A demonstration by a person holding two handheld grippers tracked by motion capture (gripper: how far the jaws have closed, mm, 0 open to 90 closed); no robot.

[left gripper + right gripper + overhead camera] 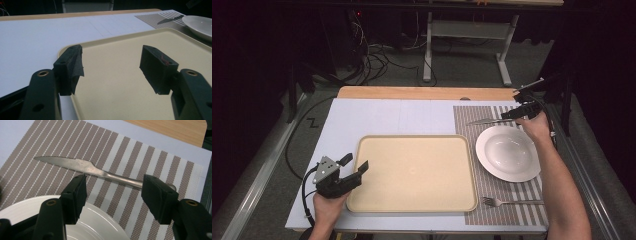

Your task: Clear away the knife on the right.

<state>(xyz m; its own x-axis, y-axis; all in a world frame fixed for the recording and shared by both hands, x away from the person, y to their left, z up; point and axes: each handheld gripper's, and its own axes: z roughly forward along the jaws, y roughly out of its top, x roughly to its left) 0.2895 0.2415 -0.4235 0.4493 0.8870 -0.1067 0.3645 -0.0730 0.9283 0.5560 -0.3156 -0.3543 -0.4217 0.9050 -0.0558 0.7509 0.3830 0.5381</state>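
Observation:
A steel knife (82,166) lies on the striped placemat (125,150) just beyond the white plate (95,225), blade to the left in the right gripper view. My right gripper (115,195) hovers open over the plate's far rim. The knife's handle runs between and behind its jaws, with no pad on it. In the high view the right gripper (512,115) is at the mat's far right, by the knife (484,121). My left gripper (355,162) stands open and empty at the near-left corner of the beige tray (412,137). Its jaws straddle the tray's rim (75,46).
A fork (512,202) lies on the placemat (462,125) near the table's front edge, in front of the plate (508,152). The tray holds nothing. A wooden strip (412,93) runs along the table's far edge; cables and a frame stand on the floor beyond.

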